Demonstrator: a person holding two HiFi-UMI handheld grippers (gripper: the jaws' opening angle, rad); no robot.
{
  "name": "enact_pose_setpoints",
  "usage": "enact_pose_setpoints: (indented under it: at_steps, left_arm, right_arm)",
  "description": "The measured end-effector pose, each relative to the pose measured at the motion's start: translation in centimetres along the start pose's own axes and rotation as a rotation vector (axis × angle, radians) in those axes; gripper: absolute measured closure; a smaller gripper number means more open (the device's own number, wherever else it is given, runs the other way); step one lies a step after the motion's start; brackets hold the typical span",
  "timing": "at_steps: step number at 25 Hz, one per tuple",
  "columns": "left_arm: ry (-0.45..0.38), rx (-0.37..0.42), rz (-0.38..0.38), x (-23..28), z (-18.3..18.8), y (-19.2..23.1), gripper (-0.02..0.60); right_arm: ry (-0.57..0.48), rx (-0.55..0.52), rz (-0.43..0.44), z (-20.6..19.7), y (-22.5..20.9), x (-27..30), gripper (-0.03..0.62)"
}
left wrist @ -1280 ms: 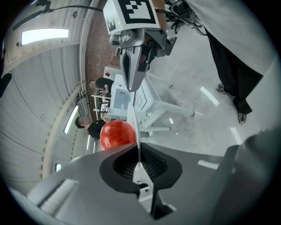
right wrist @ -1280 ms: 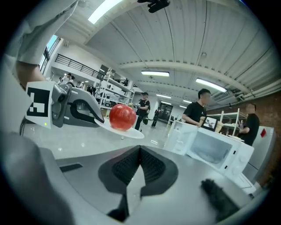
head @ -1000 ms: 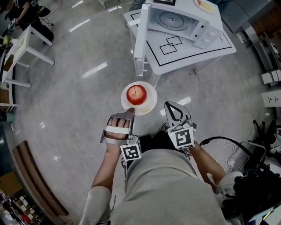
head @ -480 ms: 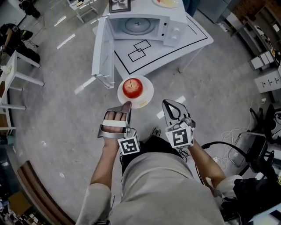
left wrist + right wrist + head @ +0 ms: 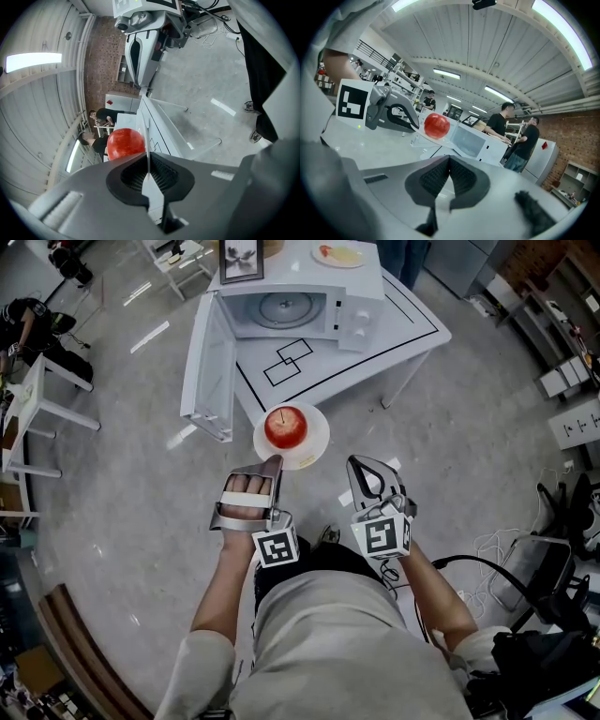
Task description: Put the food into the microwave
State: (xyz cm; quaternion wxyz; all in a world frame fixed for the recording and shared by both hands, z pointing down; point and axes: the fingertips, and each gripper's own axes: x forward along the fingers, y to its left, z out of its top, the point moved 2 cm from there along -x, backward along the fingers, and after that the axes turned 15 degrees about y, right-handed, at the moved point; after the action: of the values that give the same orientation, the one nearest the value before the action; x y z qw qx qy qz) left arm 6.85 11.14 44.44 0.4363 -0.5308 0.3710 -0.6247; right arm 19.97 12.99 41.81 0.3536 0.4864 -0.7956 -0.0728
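A red apple (image 5: 286, 427) lies on a white plate (image 5: 314, 448) that hangs over the floor, just short of the white table (image 5: 412, 329). My left gripper (image 5: 272, 462) is shut on the plate's near rim; in the left gripper view the rim (image 5: 147, 140) runs edge-on between the closed jaws, with the apple (image 5: 125, 143) beyond. My right gripper (image 5: 357, 465) is shut and holds nothing, to the right of the plate. The white microwave (image 5: 281, 313) stands on the table with its door (image 5: 206, 371) swung wide open. From the right gripper view the apple (image 5: 437, 125) hangs before the microwave (image 5: 471, 139).
On top of the microwave stand a framed picture (image 5: 240, 259) and a plate of food (image 5: 339, 254). Small white tables (image 5: 42, 395) stand at the left. Two people (image 5: 520, 138) stand beyond the microwave. Cables and bags (image 5: 534, 587) lie on the floor at the right.
The table and open microwave have drawn closer and shifted left in the head view. Both grippers have moved forward together, the left still carrying the plate with the apple.
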Motion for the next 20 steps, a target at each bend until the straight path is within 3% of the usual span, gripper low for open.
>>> enact_pose_setpoints:
  at_steps: [10, 20]
  left_arm:
    - [-0.028, -0.031, 0.016, 3.6, 2.1, 1.7, 0.558]
    - [-0.087, -0.014, 0.019, 10.1, 2.6, 3.5, 0.560]
  right_arm:
    - [0.033, -0.042, -0.022, -0.4, -2.1, 2.3, 0.583]
    - [0.085, -0.065, -0.049, 0.6, -4.5, 7.6, 0.582]
